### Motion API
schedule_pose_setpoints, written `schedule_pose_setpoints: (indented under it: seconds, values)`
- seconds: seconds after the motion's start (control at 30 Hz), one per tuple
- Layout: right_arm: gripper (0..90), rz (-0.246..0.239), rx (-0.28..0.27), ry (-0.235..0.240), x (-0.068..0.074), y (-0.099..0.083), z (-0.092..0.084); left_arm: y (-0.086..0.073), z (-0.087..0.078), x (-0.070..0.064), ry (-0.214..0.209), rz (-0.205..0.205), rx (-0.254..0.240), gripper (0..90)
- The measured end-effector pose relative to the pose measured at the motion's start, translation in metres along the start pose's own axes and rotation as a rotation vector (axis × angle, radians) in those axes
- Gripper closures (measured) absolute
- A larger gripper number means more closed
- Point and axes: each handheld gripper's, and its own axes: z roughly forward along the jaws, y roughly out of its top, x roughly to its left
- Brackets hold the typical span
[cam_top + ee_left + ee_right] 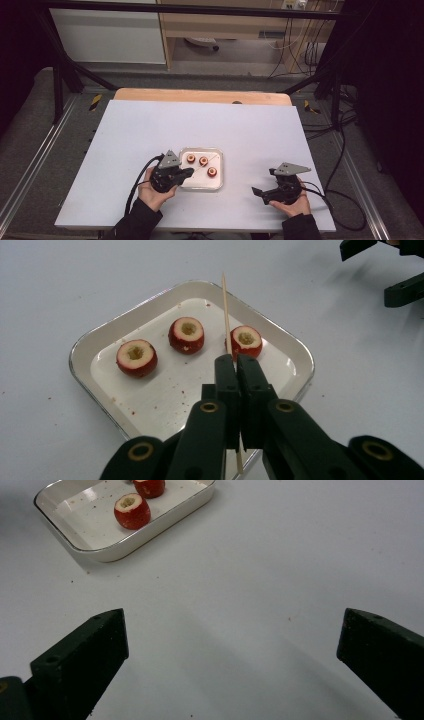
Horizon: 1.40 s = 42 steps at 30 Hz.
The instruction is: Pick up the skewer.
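White table (150,130) w/ tray (100,340) holding 3 cored red fruits (186,335). Left gripper (235,362) clamped on a thin wooden skewer (225,305) over tray; right gripper (232,640) jaws wide apart, nothing between.

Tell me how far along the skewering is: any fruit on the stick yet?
None yet. Done: the left gripper is shut on the skewer, holding it over the tray. In hand: its tip points across the tray, its shaft passing just beside one of the three cored red fruits. Left: all three lie loose in the tray, unpierced. The right gripper waits open over the table.
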Motion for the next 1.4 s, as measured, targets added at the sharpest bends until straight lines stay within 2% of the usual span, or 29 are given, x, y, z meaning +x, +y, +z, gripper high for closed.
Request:
schedule_pose_setpoints:
  seconds: [0.2, 0.33, 0.57, 0.63, 0.7, 0.73, 0.8, 0.93, 0.97, 1.03, 1.1, 1.4]
  values:
    - [1.5, -0.090, 0.025, -0.023, 0.012, 0.012, 0.004, 0.006, -0.002, -0.002, -0.019, 0.025, 0.017, 88.6]
    - [2.1, -0.132, 0.024, -0.019, 0.021, 0.021, 0.009, 0.010, -0.002, -0.002, -0.034, 0.037, 0.031, 88.6]
    - [3.3, -0.222, 0.020, -0.030, 0.036, 0.039, 0.013, 0.021, -0.003, -0.006, -0.065, 0.090, 0.062, 88.6]
    - [3.5, -0.246, 0.021, -0.029, 0.040, 0.044, 0.013, 0.024, -0.002, -0.008, -0.066, 0.116, 0.077, 88.6]
    - [4.2, -0.293, 0.028, -0.039, 0.047, 0.050, 0.014, 0.026, -0.001, -0.011, -0.073, 0.134, 0.086, 88.6]
    - [4.2, -0.293, 0.028, -0.039, 0.047, 0.050, 0.014, 0.027, -0.001, -0.012, -0.077, 0.146, 0.093, 88.6]
    - [4.8, -0.323, 0.037, -0.045, 0.052, 0.054, 0.015, 0.029, 0.002, -0.014, -0.084, 0.150, 0.096, 88.6]
    - [6.7, -0.394, 0.056, -0.053, 0.061, 0.061, 0.019, 0.032, 0.006, -0.018, -0.098, 0.170, 0.118, 88.6]
    - [8.0, -0.442, 0.069, -0.062, 0.065, 0.063, 0.021, 0.033, 0.007, -0.019, -0.100, 0.174, 0.123, 88.6]
    - [8.8, -0.456, 0.072, -0.066, 0.068, 0.064, 0.022, 0.035, 0.009, -0.022, -0.107, 0.178, 0.130, 88.7]
    - [10.7, -0.499, 0.082, -0.078, 0.072, 0.064, 0.023, 0.038, 0.011, -0.024, -0.116, 0.183, 0.134, 88.6]
    - [26.1, -0.679, 0.082, -0.113, 0.083, 0.062, 0.026, 0.042, 0.024, -0.036, -0.151, 0.219, 0.179, 88.7]
